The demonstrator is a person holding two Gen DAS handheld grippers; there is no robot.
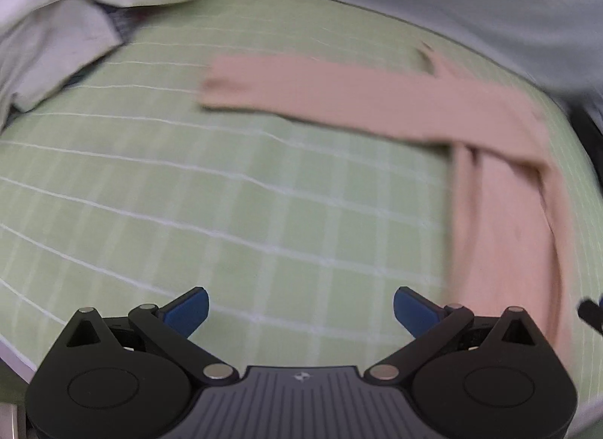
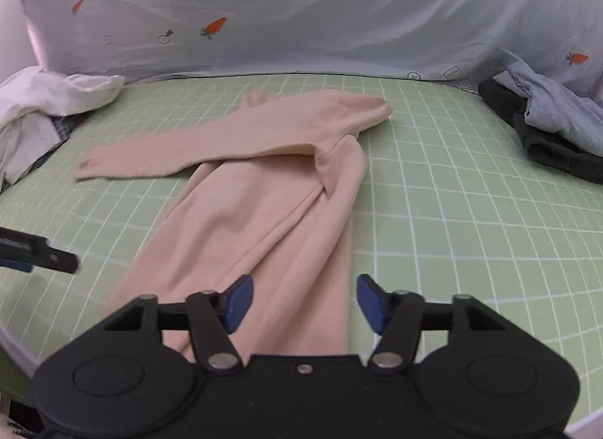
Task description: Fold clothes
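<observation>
A peach long-sleeved top (image 2: 264,205) lies on the green checked sheet (image 2: 452,212), folded lengthwise with one sleeve (image 2: 196,152) laid across to the left. My right gripper (image 2: 304,303) hovers over the top's lower end, jaws apart, nothing between the blue pads (image 2: 237,303). In the left wrist view the same top (image 1: 497,220) lies to the right, its sleeve (image 1: 320,88) stretching left. My left gripper (image 1: 300,310) stands open over bare sheet (image 1: 226,194), left of the garment. Its tip (image 2: 56,261) shows at the left edge of the right wrist view.
A pile of white clothes (image 2: 45,114) sits at the far left, seen also as white cloth (image 1: 68,16). A grey and a dark garment (image 2: 546,126) lie at the far right. A pale quilt with carrot prints (image 2: 301,16) bounds the back.
</observation>
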